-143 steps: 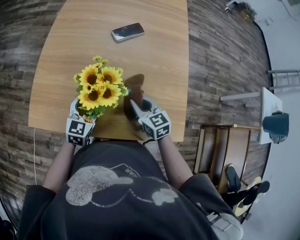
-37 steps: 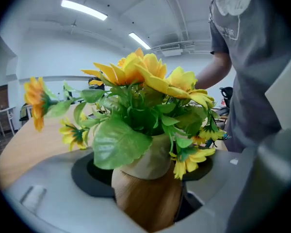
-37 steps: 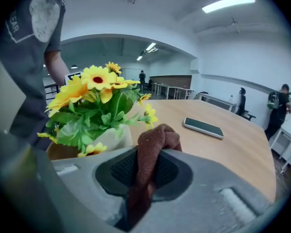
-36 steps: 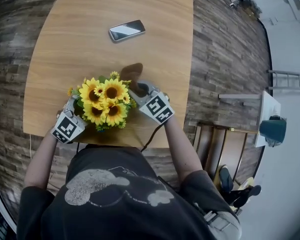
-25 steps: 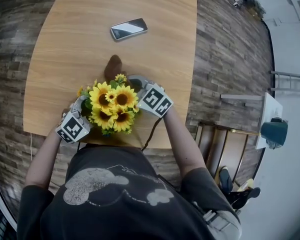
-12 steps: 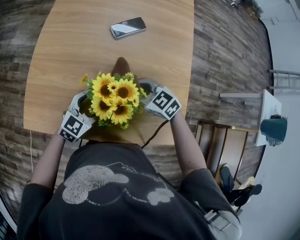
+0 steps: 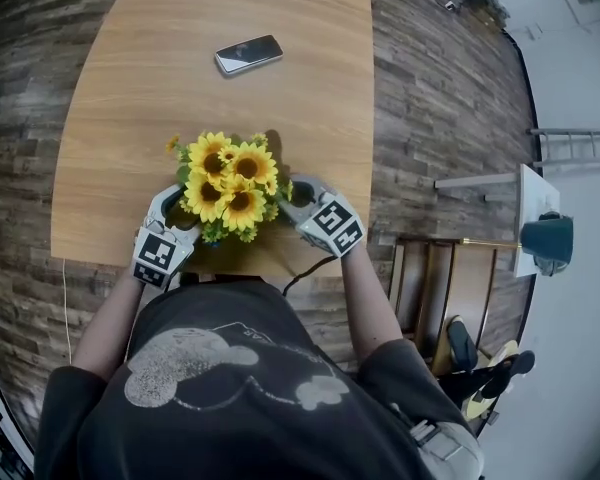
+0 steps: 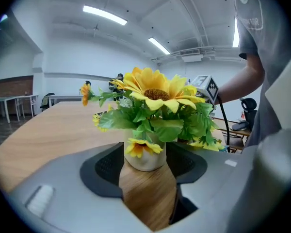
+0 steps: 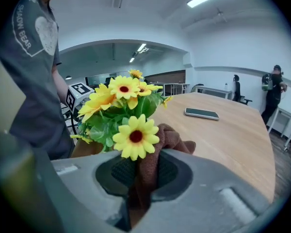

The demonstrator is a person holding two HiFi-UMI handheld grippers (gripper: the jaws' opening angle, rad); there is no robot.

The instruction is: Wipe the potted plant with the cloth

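Observation:
A potted plant of yellow sunflowers (image 7: pixel 225 180) stands near the table's near edge. Its cream pot (image 8: pixel 144 159) sits between the pads of my left gripper (image 8: pixel 146 163), which have just been closing and now lie against its sides. In the head view my left gripper (image 7: pixel 170 210) is at the plant's left, under the leaves. My right gripper (image 9: pixel 140 171) is shut on a brown cloth (image 9: pixel 153 154), which bunches up against a low flower (image 9: pixel 136 137) and the leaves. From above, my right gripper (image 7: pixel 298 196) is at the plant's right and the cloth is mostly hidden.
A phone (image 7: pixel 248 54) lies farther out on the wooden table (image 7: pixel 130 98) and shows in the right gripper view as the phone (image 9: pixel 202 113). A wooden chair (image 7: pixel 440 288) and a small white side table (image 7: pixel 535 218) stand to the right on the plank floor.
My right gripper has drawn the cloth from behind the plant round to its right side, coming nearer the table's edge. The plant has shifted slightly farther out. My left gripper has stayed at the pot.

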